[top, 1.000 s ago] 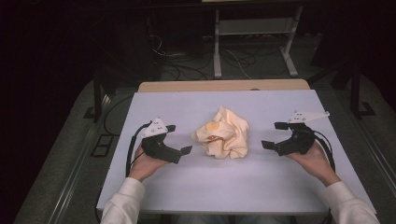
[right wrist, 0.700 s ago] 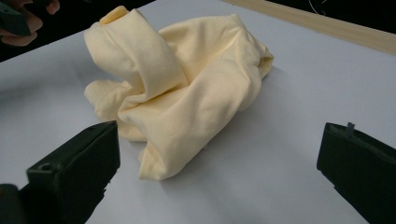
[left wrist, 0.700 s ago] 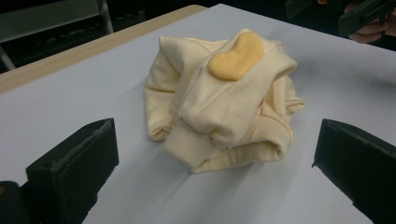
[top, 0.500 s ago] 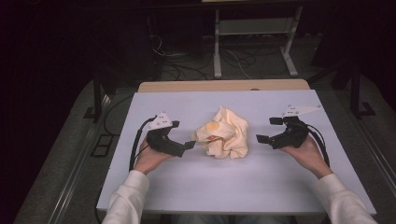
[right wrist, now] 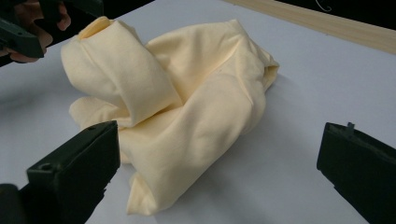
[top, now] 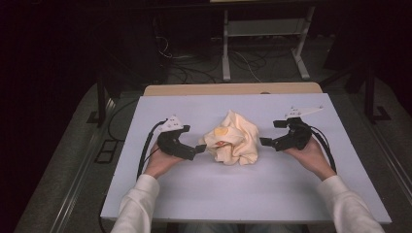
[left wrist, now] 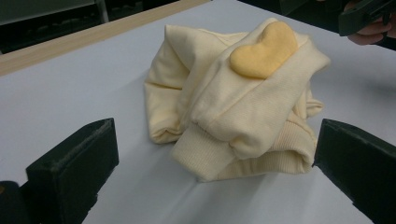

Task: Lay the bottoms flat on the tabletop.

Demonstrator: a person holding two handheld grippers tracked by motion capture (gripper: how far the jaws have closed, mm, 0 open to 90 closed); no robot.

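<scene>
On the middle of the pale lavender table top (top: 204,199) sits a crumpled cream-yellow fleece garment (top: 234,137), bunched into a loose heap with a darker yellow heart-shaped patch (left wrist: 264,49) showing on its top fold and a ribbed cuff (left wrist: 201,156) lying at the near edge in the left gripper view. Left gripper (top: 198,149) comes in from the heap's left side, jaws spread wide, tips just beside the cloth but not on it. Right gripper (top: 266,142) faces it from the other side, jaws also wide apart, close to the fabric and gripping nothing. Both hands rest low over the table, sleeves white. Beyond the far edge runs a light wooden strip (top: 233,89).
</scene>
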